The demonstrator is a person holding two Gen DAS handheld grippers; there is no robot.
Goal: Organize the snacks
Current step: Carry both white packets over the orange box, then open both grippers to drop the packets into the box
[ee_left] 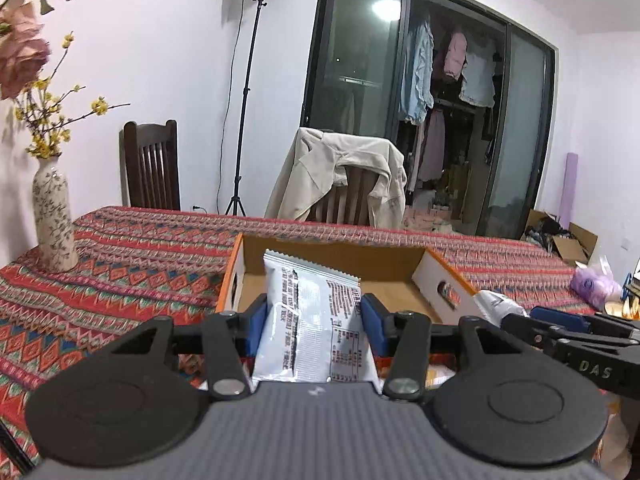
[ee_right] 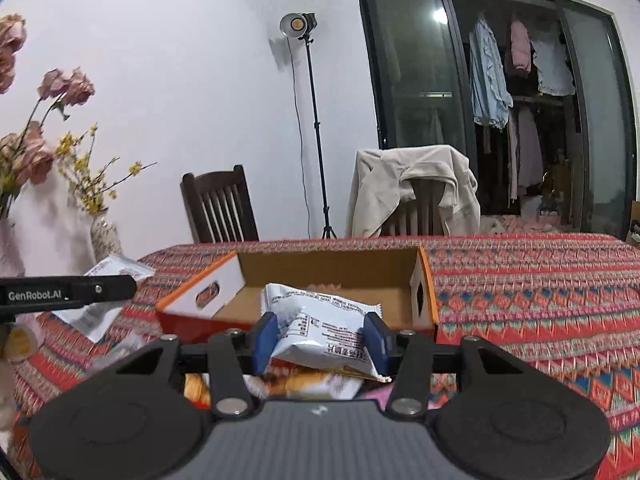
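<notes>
Two grippers were at work, and each had its blue pads pressed against the sides of one white snack packet. The left gripper (ee_left: 316,320) was clamped on a flat silvery-white packet (ee_left: 316,320) that stood upright between its fingers, printed back facing the camera, its top edge reaching up toward 12 o'clock. The right gripper (ee_right: 322,336) was clamped on a second packet (ee_right: 324,332), puffier and tilted, its crimped end pointing toward 1 o'clock.

One open cardboard box (ee_right: 332,270) sat on the patterned tablecloth (ee_right: 540,300), just beyond both grippers at 12 o'clock. It had an orange rim, white end walls and one oval handle hole in each end. In both wrist views the held packets overlapped the box's near edge; whether either touched the box could not be told. The visible floor of the box was bare cardboard.

Below the right gripper, at 6 o'clock, a loose heap of more snacks (ee_right: 312,386) in orange and white wrappers lay on the cloth; their number could not be counted.

Two vases stood at 9 o'clock in the right view; the nearer to the box was a flowered vase (ee_left: 54,216) with yellow sprigs. Two dark chairs stood behind the table, one bare chair (ee_left: 152,168) and one draped with a beige jacket (ee_left: 344,176). One lamp on a stand (ee_left: 250,92) rose between them.
</notes>
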